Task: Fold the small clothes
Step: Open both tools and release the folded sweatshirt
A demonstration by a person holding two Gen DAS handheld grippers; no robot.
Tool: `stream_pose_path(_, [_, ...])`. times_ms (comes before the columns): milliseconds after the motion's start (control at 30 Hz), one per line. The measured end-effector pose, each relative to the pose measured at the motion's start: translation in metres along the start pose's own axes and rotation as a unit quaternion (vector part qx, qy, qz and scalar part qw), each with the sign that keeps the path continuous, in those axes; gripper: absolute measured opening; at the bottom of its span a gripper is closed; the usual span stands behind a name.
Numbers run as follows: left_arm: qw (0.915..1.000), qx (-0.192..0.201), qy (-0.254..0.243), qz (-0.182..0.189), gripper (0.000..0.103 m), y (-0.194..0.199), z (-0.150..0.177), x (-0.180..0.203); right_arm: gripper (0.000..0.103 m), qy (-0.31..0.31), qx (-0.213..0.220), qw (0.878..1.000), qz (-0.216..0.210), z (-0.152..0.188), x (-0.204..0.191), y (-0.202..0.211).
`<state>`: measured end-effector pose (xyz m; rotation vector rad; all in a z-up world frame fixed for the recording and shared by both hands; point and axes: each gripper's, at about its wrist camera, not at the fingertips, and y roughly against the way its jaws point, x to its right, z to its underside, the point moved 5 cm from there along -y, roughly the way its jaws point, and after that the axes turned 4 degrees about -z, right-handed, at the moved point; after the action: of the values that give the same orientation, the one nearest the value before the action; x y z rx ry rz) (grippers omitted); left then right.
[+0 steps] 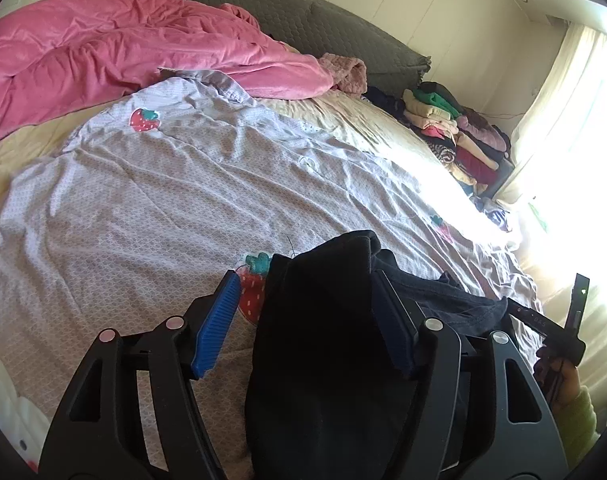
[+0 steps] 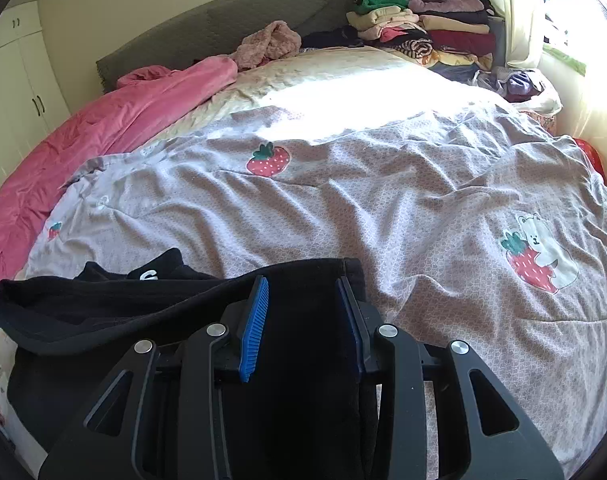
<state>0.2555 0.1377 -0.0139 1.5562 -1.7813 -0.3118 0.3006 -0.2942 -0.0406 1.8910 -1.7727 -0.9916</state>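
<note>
L gripper (image 1: 307, 312) jaws spreading off the black garment (image 1: 323, 360); R gripper (image 2: 305, 320) jaws lying apart w/ garment between, both near strawberry sheet (image 2: 343, 208).

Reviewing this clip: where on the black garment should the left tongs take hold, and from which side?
Judging from the left wrist view, the black garment humps up between the left tongs, whose pads stand apart from it. Probably best to pinch that raised fold at its far edge, coming from the near side and angled down, since the ridge stands clear of the strawberry-print sheet.
</note>
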Motion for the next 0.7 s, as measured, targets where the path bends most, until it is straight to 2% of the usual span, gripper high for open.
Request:
stream_pose_path(167, [0.9999,0.003,0.01,0.004,0.068,0.004,0.0,-0.007,0.038,-0.006,0.001,1.0,0.009,-0.001,0.005,-0.003])
stream_pose_path(333, [0.9984,0.039,0.039,0.013,0.073,0.019,-0.012,-0.018,0.039,-0.008,-0.008,1.0,0.018,-0.001,0.008,-0.01])
stream_pose_path(433, [0.9989,0.026,0.035,0.013,0.073,0.012,-0.006,-0.019,0.039,-0.009,-0.007,1.0,0.021,-0.002,0.009,-0.012])
stream_pose_path(600, [0.9985,-0.037,0.036,0.019,0.073,-0.011,0.018,-0.022,0.045,-0.014,0.003,1.0,0.024,-0.003,0.011,-0.006])
stream_pose_path(700, [0.9983,-0.05,0.022,0.022,0.073,-0.012,0.027,-0.018,0.047,-0.018,0.009,0.999,0.026,-0.003,0.013,0.002])
